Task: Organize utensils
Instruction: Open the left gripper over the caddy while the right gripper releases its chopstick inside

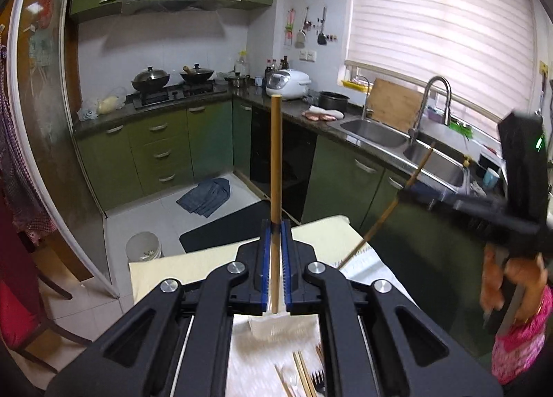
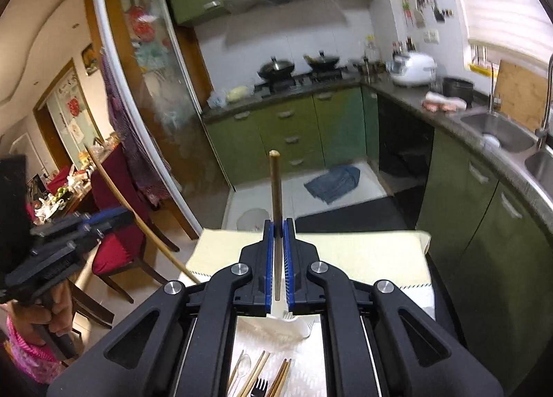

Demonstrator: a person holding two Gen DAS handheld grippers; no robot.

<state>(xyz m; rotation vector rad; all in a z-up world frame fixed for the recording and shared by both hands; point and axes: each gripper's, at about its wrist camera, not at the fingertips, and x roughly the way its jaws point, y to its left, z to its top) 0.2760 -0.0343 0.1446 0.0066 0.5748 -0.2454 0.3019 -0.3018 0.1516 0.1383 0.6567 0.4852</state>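
Observation:
My left gripper (image 1: 275,224) is shut on a light wooden chopstick (image 1: 276,155) that points forward and up. My right gripper (image 2: 277,224) is shut on a darker chopstick (image 2: 275,182). Each gripper shows in the other's view: the right one (image 1: 411,189) with its chopstick (image 1: 387,210) slanting down to the table, the left one (image 2: 114,213) with its chopstick (image 2: 138,220). Below the grippers, several chopsticks (image 2: 280,376), a clear plastic spoon (image 2: 243,364) and a black fork (image 2: 259,388) lie on a white cloth (image 2: 307,362).
The cloth lies on a pale yellow table mat (image 2: 363,251). Beyond are green kitchen cabinets (image 2: 290,134), a stove with woks (image 2: 297,68), a sink (image 1: 376,130), a white bucket (image 1: 143,246) and a blue rag (image 1: 205,196) on the floor. A red chair (image 2: 114,224) stands left.

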